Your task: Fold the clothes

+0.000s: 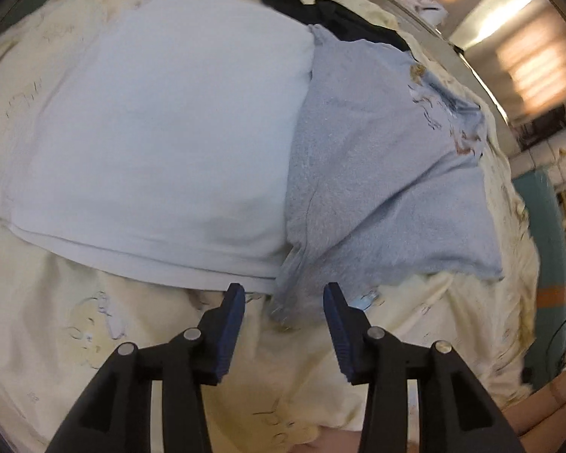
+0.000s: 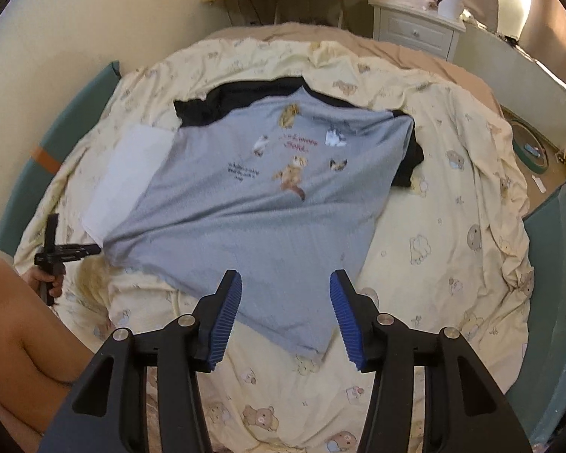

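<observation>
While both pairs of blue-padded fingers, left gripper [image 1: 283, 294] and right gripper [image 2: 286, 283], stand released, the grey cat-print T-shirt [image 2: 253, 204] lies at twelve o'clock on the cream bear-print bed [image 2: 434, 234].

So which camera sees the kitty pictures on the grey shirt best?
The right wrist view. It shows the whole grey shirt spread on the bed, with the cat prints facing the camera. The left wrist view shows the grey shirt from the side, with the prints squashed and blurry at its edge.

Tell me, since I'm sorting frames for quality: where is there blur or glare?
Left wrist view: soft motion blur over the white shirt, sunlit wall smeared. Right wrist view: sharper, the grey shirt print readable, fisheye bends the bed's edges.
</observation>
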Motion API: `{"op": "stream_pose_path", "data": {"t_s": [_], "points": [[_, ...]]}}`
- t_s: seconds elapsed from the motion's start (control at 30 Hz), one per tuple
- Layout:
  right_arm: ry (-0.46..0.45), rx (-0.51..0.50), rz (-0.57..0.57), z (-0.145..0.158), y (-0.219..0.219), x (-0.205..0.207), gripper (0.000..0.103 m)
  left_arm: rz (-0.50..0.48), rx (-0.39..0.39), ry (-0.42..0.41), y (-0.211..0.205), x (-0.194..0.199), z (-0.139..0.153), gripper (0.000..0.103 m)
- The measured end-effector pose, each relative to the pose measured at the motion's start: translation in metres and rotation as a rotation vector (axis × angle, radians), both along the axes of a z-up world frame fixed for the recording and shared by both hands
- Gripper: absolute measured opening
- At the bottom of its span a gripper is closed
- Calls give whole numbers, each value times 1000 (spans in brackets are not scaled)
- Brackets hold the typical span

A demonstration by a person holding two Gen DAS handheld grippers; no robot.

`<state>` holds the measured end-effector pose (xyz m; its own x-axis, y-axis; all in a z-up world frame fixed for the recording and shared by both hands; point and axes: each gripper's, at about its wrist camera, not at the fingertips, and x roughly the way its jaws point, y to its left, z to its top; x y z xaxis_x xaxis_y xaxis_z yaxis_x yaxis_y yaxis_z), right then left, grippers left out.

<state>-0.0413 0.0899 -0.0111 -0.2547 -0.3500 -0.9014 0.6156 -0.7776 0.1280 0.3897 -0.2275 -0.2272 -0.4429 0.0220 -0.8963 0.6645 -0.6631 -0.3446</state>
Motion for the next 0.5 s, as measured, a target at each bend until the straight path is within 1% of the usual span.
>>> {"op": "stream_pose_path", "data": {"t_s": [0.1, 0.13, 0.2, 0.23, 0.3, 0.37, 0.43, 0.5], "points": [[-24, 33, 5, -12, 0, -4, 54, -146, -49, -63, 19, -14, -10, 44], [-33, 47, 8, -17, -1, -5, 54, -184, -75, -84, 25, -22, -13, 44], [-72, 42, 39, -29, 0, -3, 54, -215, -136, -110, 30, -33, -14, 44], [-91, 31, 59, -35, 2, -1, 54, -213, -150, -108, 29, -36, -12, 44], [-128, 36, 117, -54, 6, 5, 54, -194, -144, -80, 24, -40, -6, 44], [-177, 58, 165, -85, 13, 12, 54, -190, -126, -76, 19, -43, -5, 44], [-229, 73, 162, -120, 24, 17, 56, -188, -128, -96, 16, -45, -7, 44], [-249, 83, 128, -156, 36, 20, 63, -163, -121, -118, 14, -46, -14, 44]]}}
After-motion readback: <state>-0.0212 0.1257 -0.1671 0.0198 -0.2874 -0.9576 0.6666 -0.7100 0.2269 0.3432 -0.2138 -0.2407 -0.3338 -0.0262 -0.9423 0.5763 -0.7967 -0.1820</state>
